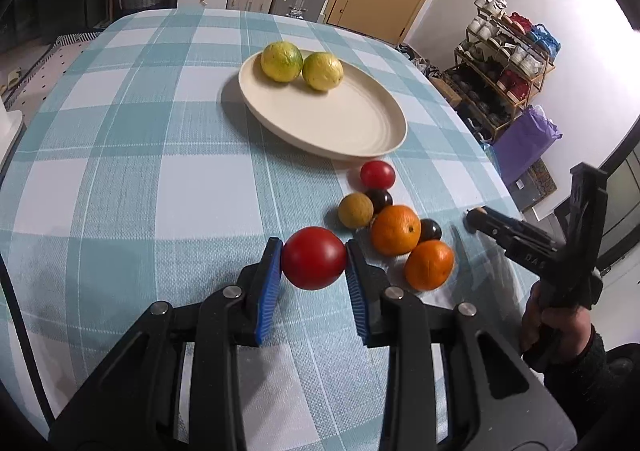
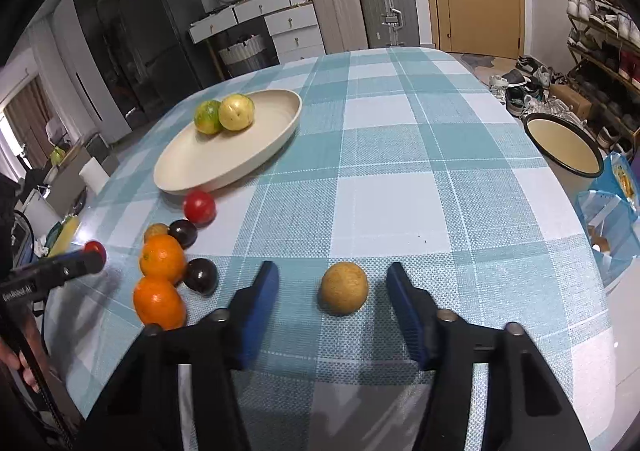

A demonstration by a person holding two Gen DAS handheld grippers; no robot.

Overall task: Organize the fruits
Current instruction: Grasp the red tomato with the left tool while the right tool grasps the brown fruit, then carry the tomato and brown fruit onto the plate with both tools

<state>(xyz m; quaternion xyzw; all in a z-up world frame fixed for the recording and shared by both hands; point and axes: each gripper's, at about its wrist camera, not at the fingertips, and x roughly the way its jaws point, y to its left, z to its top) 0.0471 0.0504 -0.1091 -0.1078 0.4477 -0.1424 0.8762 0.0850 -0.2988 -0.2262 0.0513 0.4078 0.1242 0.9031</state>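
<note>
My left gripper [image 1: 314, 263] is shut on a red tomato [image 1: 314, 264] and holds it just above the checked cloth; it also shows in the right wrist view [image 2: 95, 249]. A cream plate [image 1: 344, 123] beyond holds two yellow-green fruits [image 1: 281, 61] [image 1: 322, 71]. On the cloth lie a second red tomato [image 1: 377, 174], a tan fruit [image 1: 355, 210], two dark plums [image 1: 379, 200] [image 1: 429, 230] and two oranges [image 1: 396, 229] [image 1: 429, 265]. My right gripper [image 2: 332, 291] is open, its blue pads either side of a brown round fruit [image 2: 344, 288] on the cloth.
The table [image 2: 400, 155] has a blue-white checked cloth; its right edge drops to a cream basin [image 2: 564, 145] and bags. Suitcases, drawers and a shoe rack [image 1: 504, 63] stand beyond the far edge.
</note>
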